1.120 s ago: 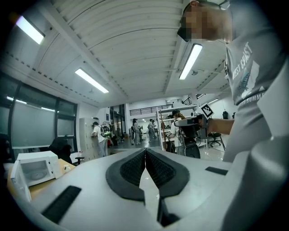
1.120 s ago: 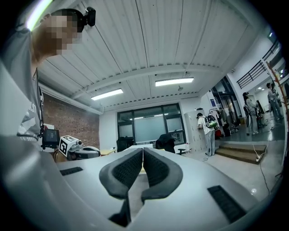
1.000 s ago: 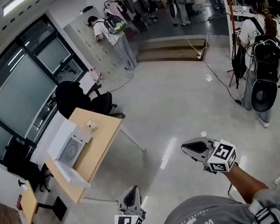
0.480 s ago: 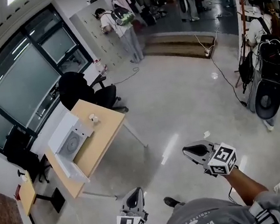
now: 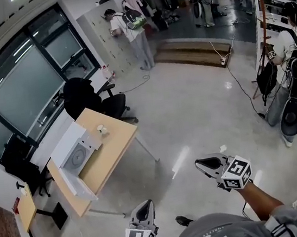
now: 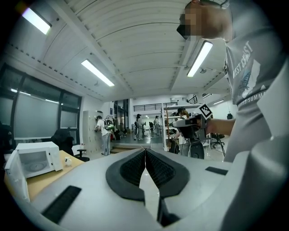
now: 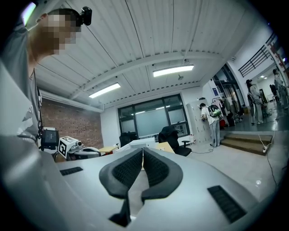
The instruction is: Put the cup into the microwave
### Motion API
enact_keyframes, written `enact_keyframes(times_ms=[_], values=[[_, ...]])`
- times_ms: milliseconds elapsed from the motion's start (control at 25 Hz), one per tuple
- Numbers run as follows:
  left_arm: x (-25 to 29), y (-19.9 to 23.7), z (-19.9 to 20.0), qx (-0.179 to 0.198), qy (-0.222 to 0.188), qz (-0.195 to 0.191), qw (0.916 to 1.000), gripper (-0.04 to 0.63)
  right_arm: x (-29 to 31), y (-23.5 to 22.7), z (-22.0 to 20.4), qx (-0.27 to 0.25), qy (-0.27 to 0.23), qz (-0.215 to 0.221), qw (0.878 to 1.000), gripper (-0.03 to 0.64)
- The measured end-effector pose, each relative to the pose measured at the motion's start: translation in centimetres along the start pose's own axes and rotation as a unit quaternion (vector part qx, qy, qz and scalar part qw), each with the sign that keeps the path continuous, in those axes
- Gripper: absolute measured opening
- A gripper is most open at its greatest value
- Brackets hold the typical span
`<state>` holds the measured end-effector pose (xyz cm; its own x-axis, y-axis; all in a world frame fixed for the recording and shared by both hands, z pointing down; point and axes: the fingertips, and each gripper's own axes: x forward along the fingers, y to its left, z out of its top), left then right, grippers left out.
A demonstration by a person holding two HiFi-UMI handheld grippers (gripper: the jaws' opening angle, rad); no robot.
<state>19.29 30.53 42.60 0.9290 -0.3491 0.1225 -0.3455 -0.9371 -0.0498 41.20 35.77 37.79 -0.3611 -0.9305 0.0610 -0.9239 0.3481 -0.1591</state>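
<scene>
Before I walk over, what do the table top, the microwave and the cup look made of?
Table top: pale wood or wood-look laminate, matt, even tan.
Microwave: white casing, painted metal or plastic, smooth; door open.
Cup: small, white; too small to tell paper, plastic or ceramic.

**Open floor ahead, table off to the left**

Bare floor (image 5: 191, 109) lay wide and free ahead of both pairs of closed fingers. Well ahead and left of the left gripper (image 5: 144, 205) stood the table (image 5: 117, 147). On it sat the microwave (image 5: 72, 153), its door (image 5: 73, 185) swung open at the near end, and the cup (image 5: 101, 130) just past it. A black chair (image 5: 85, 99) crowded the table's far end. A person (image 5: 292, 89) stood far right of the right gripper (image 5: 200, 163).
</scene>
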Motion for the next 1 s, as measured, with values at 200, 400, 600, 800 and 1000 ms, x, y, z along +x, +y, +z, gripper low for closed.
enact_keyframes(times_ms=[200,400,600,800,1000], values=[[0.7,4.7,0.9,0.004,-0.009,0.005,0.9999,0.021,4.1,-0.7,0.3,-0.003,-0.002,-0.006,1.000,0.018],[0.9,10.8,0.6,0.006,-0.011,0.002,0.9999,0.021,10.6,-0.9,1.1,-0.005,-0.007,-0.004,1.000,0.018],[1.4,16.5,0.2,0.007,-0.014,-0.001,0.9999,0.021,16.2,-0.9,1.9,-0.010,-0.014,-0.006,1.000,0.018],[0.4,20.6,0.6,0.016,-0.028,-0.015,0.9994,0.021,20.0,0.8,2.3,-0.014,-0.013,-0.019,1.000,0.018],[-0.5,22.8,0.9,0.005,-0.045,-0.013,0.9989,0.021,22.0,1.9,2.9,-0.029,-0.001,-0.020,0.999,0.018]])
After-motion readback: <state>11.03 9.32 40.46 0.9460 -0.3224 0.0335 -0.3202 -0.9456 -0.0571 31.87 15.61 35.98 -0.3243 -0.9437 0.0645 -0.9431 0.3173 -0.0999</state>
